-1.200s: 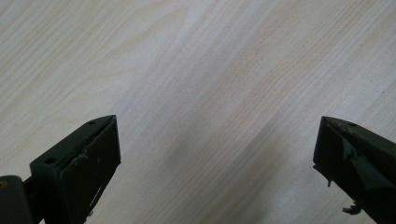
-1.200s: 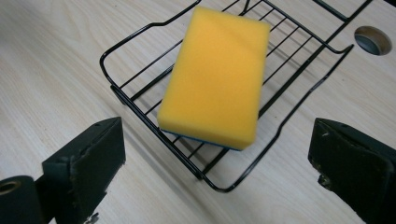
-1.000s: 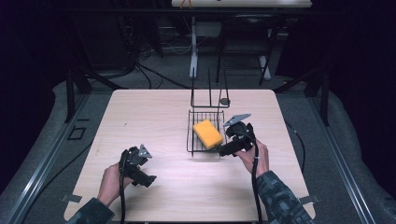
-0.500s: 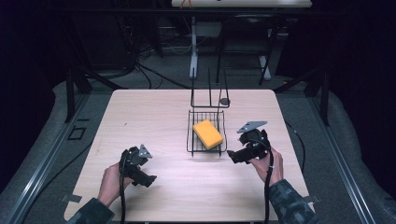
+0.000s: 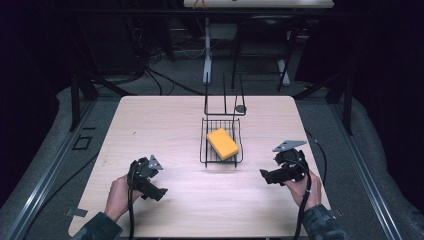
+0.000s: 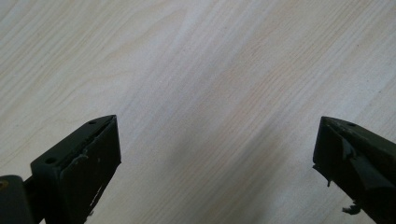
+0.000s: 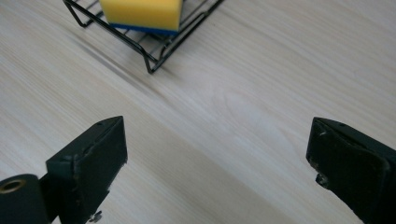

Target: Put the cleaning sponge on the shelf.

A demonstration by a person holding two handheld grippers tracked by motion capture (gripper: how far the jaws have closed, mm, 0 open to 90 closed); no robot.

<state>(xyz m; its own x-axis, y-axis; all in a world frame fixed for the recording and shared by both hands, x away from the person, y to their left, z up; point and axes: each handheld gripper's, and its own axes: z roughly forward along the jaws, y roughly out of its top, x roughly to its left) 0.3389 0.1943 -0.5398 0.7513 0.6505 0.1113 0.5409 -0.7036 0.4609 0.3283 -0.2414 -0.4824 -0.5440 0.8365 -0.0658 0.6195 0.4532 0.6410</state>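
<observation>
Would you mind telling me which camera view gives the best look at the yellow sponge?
The high view: it shows the whole sponge lying in the wire basket from above. The right gripper view catches its near edge at the top of the frame, revealing a blue underside. The left gripper view looks at bare tabletop.

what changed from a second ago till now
The right gripper drew back from the wire basket, toward the near right part of the table. Its jaws have just been closing a little, still wide apart with nothing between them. The yellow sponge stayed lying in the basket, and the left gripper kept its place, open and empty.
</observation>
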